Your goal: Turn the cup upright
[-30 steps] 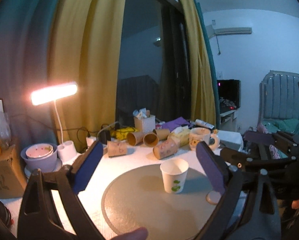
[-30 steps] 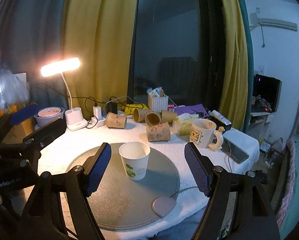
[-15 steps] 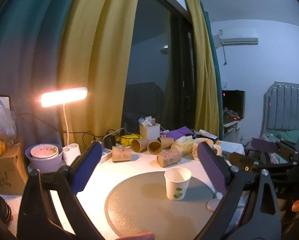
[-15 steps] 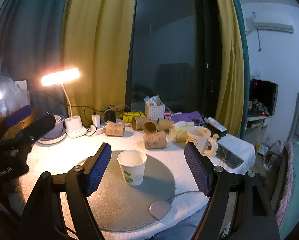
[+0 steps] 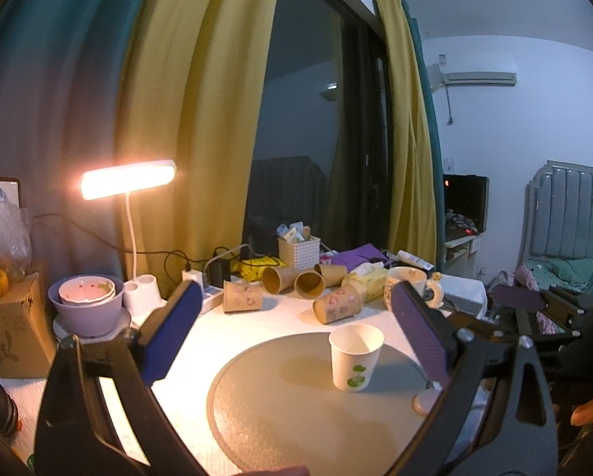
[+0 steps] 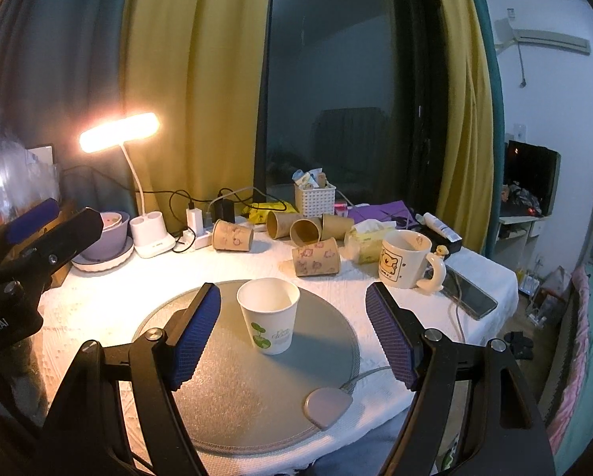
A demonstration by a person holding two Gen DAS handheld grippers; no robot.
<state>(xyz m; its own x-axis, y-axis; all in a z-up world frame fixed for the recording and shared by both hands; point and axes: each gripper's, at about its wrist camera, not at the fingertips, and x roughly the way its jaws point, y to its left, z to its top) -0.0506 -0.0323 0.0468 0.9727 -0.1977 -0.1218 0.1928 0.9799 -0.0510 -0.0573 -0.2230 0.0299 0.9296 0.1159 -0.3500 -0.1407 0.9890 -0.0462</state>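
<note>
On the round grey mat (image 6: 237,396), toward its far edge, the white paper cup (image 6: 270,323) stands upright, mouth up, so the flip looks done. My right gripper (image 6: 292,335) and left gripper (image 5: 292,333) are both spread wide, touching nothing; only pulling away remains.

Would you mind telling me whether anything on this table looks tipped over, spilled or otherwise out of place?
The white paper cup stands upright on the round grey mat, nothing spilled. Behind it, five brown paper cups lie on their sides on the white tablecloth, which looks untidy. Both grippers are open and apart from the cup.
</note>
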